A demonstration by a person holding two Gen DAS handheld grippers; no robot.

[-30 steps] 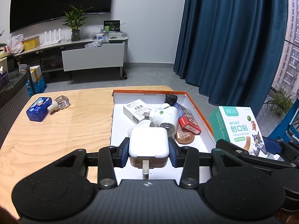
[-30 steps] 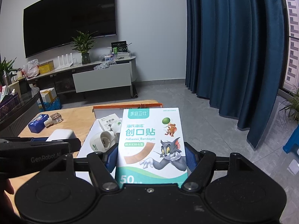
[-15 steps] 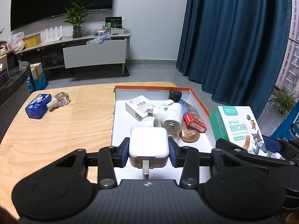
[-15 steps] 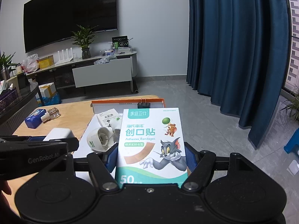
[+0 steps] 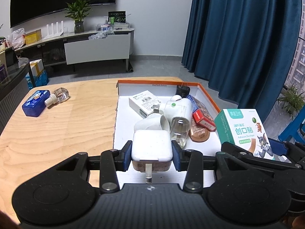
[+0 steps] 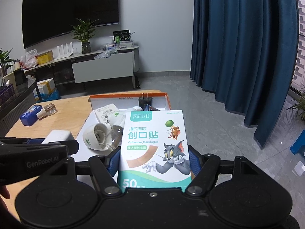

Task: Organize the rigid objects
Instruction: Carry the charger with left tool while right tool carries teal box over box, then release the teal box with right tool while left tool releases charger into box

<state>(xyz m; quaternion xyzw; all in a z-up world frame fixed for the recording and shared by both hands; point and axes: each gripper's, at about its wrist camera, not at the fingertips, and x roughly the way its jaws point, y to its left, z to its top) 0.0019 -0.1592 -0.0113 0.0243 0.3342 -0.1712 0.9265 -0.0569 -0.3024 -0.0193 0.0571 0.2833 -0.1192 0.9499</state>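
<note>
My left gripper [image 5: 151, 157] is shut on a white charger plug [image 5: 151, 146], held over the near end of the orange-rimmed white box [image 5: 207, 100]. My right gripper [image 6: 153, 162] is shut on a bandage box [image 6: 154, 145] with cartoon cat art, held at the box's right near corner; it also shows in the left wrist view [image 5: 246, 133]. Inside the box lie a small white carton [image 5: 144, 103], a white plug-in vaporizer with a clear bottle [image 5: 178, 114], a white cap [image 5: 152, 123], a red packet [image 5: 202, 114] and a black adapter [image 5: 182, 90].
On the wooden table [image 5: 57, 129] left of the box lie a blue tin [image 5: 35, 103] and a small clear bottle [image 5: 58, 97]. Blue curtains [image 5: 238, 38] hang at the right. A TV cabinet [image 5: 95, 45] stands behind.
Both grippers have moved forward a little toward the box, still holding their objects. The box contents look nearer.
</note>
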